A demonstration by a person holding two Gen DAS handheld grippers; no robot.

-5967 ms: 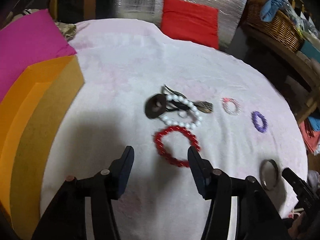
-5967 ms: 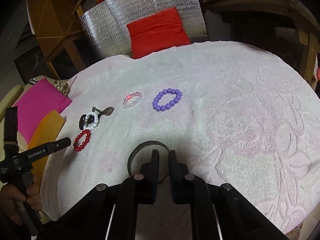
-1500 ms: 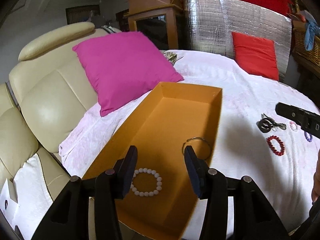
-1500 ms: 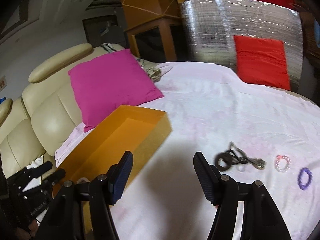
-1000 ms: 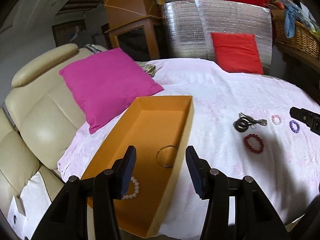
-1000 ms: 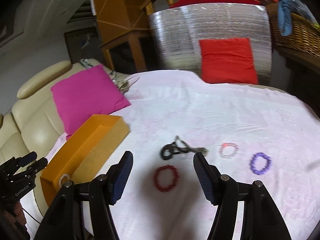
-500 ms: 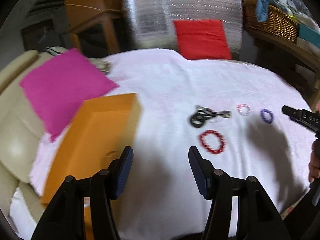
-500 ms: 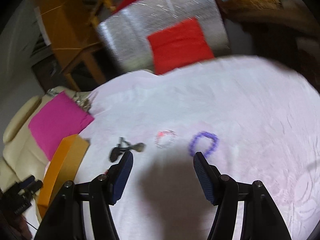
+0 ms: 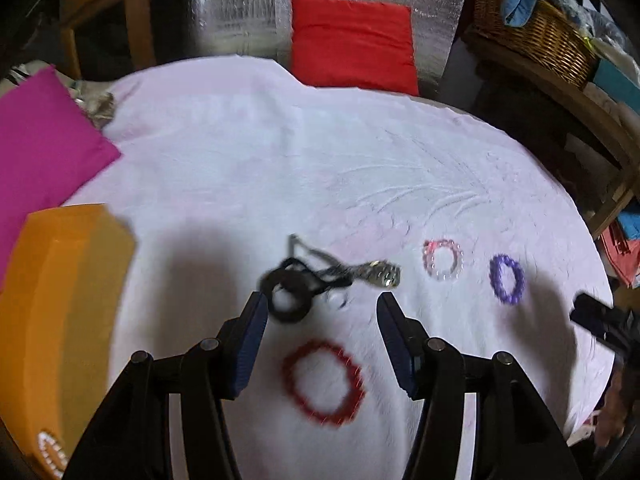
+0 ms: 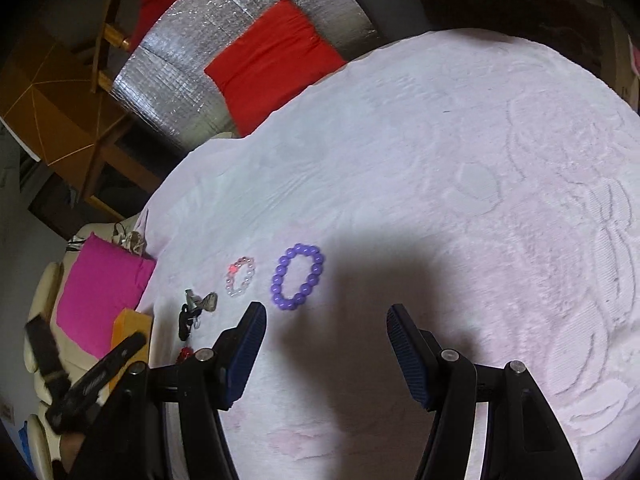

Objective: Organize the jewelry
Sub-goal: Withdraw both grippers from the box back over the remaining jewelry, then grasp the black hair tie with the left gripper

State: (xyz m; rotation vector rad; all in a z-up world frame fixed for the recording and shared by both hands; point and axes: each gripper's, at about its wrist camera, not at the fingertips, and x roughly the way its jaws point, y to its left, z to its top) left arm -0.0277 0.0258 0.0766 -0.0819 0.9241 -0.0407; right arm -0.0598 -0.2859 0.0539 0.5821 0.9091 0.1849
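Note:
My left gripper is open and empty, just above a red bead bracelet on the white cloth. Beyond it lie a dark band tangled with a chain and pendant, a pink-and-clear bracelet and a purple bead bracelet. The orange box stands at the left, with a white bead bracelet at its near end. My right gripper is open and empty, close to the purple bracelet, which lies just beyond its left finger.
A pink cushion lies at the far left, a red cushion against a silver panel at the back. A wicker basket stands on a wooden shelf at the right. The round table's edge curves near the right gripper.
My left gripper has swung away from the orange box and down toward the red bracelet. My right gripper has moved right and closer to the purple bracelet. Both stay open.

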